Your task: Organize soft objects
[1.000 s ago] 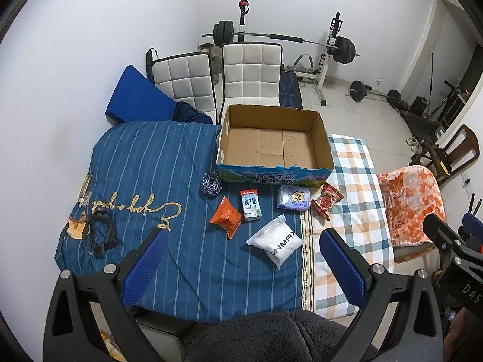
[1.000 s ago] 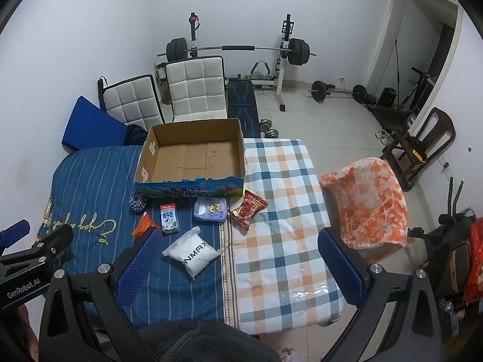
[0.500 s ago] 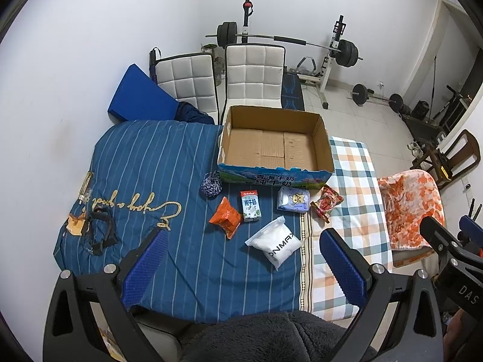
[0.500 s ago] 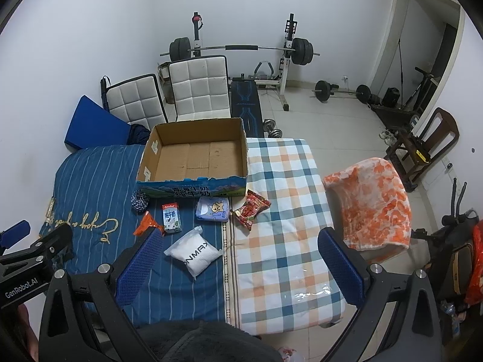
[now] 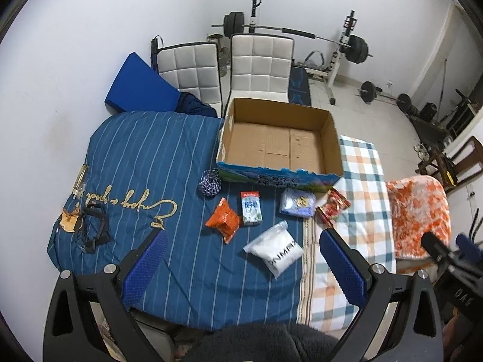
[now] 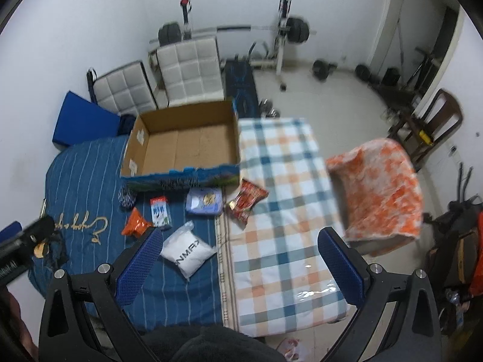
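An empty cardboard box (image 5: 279,147) (image 6: 184,143) stands on the bed. In front of it lie a blue-white yarn ball (image 5: 209,182) (image 6: 126,197), an orange snack bag (image 5: 225,220) (image 6: 135,226), a milk carton (image 5: 251,208) (image 6: 160,212), a pale blue tissue pack (image 5: 297,203) (image 6: 205,202), a red snack bag (image 5: 332,206) (image 6: 247,202) and a white bagged cloth (image 5: 276,252) (image 6: 187,252). My left gripper (image 5: 241,259) and right gripper (image 6: 238,259) are both open and empty, high above the bed.
The bed has a blue striped cover (image 5: 135,166) and a plaid cover (image 6: 280,205). Black straps (image 5: 93,235) lie at the left. An orange-white blanket (image 6: 380,193) drapes a chair on the right. White chairs (image 5: 259,63) and gym weights stand behind.
Both grippers have come lower and closer to the bed. The right one has swung and its view is blurred. Nothing on the bed has moved.
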### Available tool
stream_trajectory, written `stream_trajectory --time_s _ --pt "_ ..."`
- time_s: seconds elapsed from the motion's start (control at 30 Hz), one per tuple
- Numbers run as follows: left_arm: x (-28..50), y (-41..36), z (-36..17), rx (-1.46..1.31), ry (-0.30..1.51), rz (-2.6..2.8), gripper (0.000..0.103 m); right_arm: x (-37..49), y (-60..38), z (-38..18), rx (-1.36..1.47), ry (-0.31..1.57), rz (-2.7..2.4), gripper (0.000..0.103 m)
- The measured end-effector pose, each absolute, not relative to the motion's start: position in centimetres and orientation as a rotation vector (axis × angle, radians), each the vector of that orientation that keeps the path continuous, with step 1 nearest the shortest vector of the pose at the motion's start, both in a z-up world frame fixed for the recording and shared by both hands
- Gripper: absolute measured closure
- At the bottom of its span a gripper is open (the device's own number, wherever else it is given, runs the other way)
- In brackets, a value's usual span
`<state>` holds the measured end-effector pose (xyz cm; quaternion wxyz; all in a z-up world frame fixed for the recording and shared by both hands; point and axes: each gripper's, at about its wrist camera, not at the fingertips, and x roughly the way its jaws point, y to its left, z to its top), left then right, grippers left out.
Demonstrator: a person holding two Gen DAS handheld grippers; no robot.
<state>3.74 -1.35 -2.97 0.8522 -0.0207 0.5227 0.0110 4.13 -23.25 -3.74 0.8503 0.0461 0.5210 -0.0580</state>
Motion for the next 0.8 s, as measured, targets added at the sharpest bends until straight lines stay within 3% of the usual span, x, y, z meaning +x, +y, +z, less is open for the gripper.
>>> stream_trajectory --time_s 0.2,0.43,0.6,0.8 --pt "6.9 -0.1 -8.8 -0.026 1.197 0.104 0.000 9.5 -21.1 -15.0 -0.037 1.304 -0.009 0.000" --pt "8.6 2.9 -20.3 0.024 1.386 0.265 0.000 12.9 -14.7 -29.4 -0.210 1.468 0.171 0.000" --pt "8.9 5.4 -26.3 -0.011 1.486 0.344 0.000 13.9 -10.7 -35.7 -0.285 1.547 0.259 0.000" --pt "9.2 6.9 -29.0 -0.052 1.530 0.386 0.000 13.6 -7.9 -40.9 -0.316 1.643 0.319 0.000"
